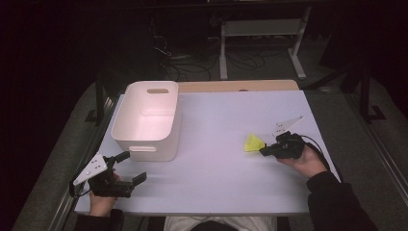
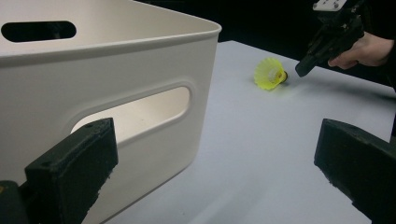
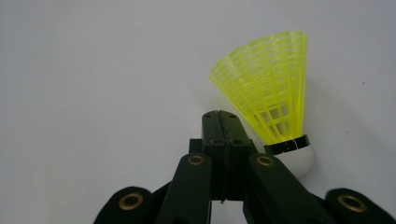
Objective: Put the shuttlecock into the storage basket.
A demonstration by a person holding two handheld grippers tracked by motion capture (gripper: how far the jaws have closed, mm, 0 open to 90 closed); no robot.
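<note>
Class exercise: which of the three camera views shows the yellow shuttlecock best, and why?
The right gripper view: the shuttlecock is close, so its yellow mesh skirt, black band and white cork all show, beside the shut right gripper. The left gripper view shows it small and far across the table; the high view gives a tiny yellow shape.

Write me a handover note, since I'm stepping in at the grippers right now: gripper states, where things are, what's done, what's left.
Left gripper: open, holding nothing, at the table's near left beside the white bin.
Right gripper: jaws pressed together with nothing between them, tips right beside the yellow shuttlecock at its white cork end.
Shuttlecock: lying on its side on the table, right of centre, apart from the bin.
Done: nothing in the bin as far as visible.
Left, probably: open the right gripper, grasp the shuttlecock, carry it to the bin.
</note>
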